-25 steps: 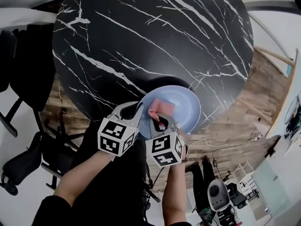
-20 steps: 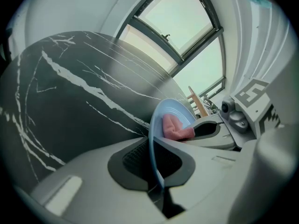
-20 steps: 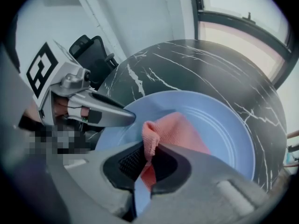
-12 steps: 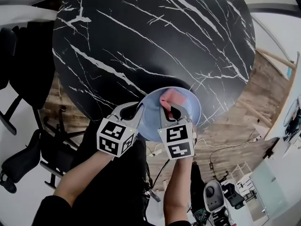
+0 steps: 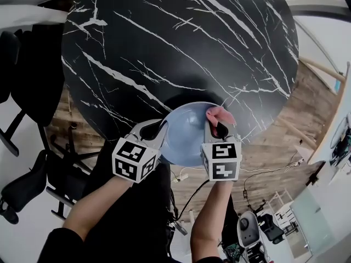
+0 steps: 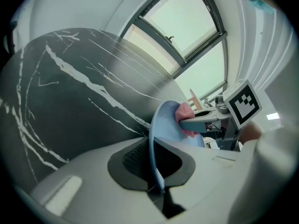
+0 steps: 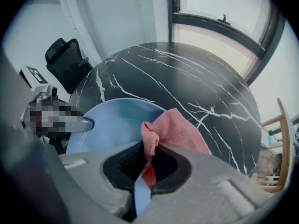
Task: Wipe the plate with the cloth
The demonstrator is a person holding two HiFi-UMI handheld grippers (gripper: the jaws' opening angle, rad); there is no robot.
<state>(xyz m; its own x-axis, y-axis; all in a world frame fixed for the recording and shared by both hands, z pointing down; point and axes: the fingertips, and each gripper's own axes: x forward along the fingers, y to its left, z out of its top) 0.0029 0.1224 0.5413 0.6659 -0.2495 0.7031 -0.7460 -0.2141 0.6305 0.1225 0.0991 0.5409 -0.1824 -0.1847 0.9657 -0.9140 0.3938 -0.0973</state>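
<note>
one plate (image 5: 186, 138), one cloth (image 5: 219, 114), one table (image 5: 164, 48).

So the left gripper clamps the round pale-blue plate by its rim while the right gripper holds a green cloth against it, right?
Not green: the soft woven cloth in the right gripper is pink, as the right gripper view shows. The left gripper does clamp the round pale-blue plate by its rim.

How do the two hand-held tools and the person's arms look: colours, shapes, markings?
The left tool and the right tool have light grey, rounded plastic bodies, with black ribbed pads inside the jaws. Each carries a white cube printed with black square markers. The forearms are bare; a dark sleeve shows at the left upper arm.
</note>
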